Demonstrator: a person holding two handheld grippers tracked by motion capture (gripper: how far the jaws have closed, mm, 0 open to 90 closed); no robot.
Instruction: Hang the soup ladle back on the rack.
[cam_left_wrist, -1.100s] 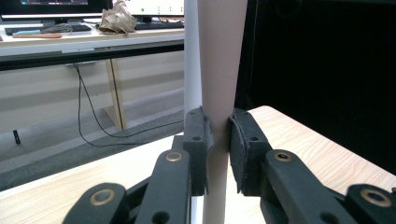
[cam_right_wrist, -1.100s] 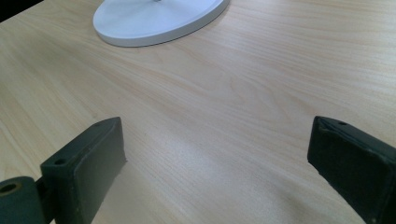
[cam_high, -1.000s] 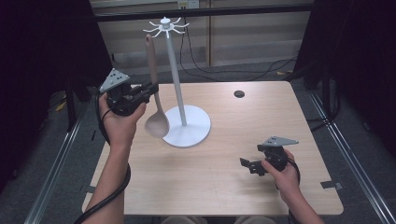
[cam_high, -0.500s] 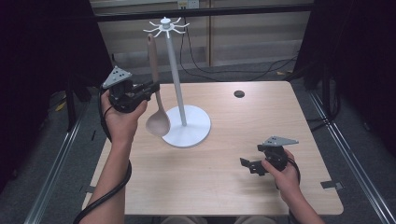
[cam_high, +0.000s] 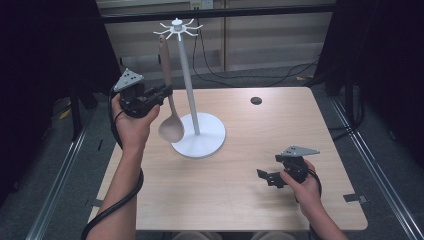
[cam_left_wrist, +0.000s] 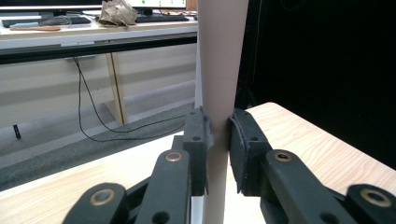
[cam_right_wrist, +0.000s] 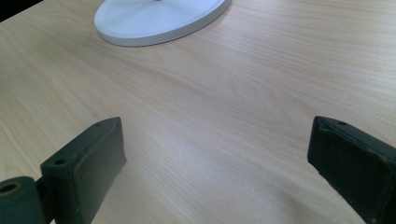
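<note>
A: What is your left gripper doing?
B: Its jaws are pinching the handle of the wooden spoon, which you hold upright, bowl down, just above the counter and just beside the white stand. Its handle top reaches up near the stand's hooks.
A: And your right gripper?
B: It rests low over the counter near you, well apart from the stand, jaws spread wide with nothing between them.
</note>
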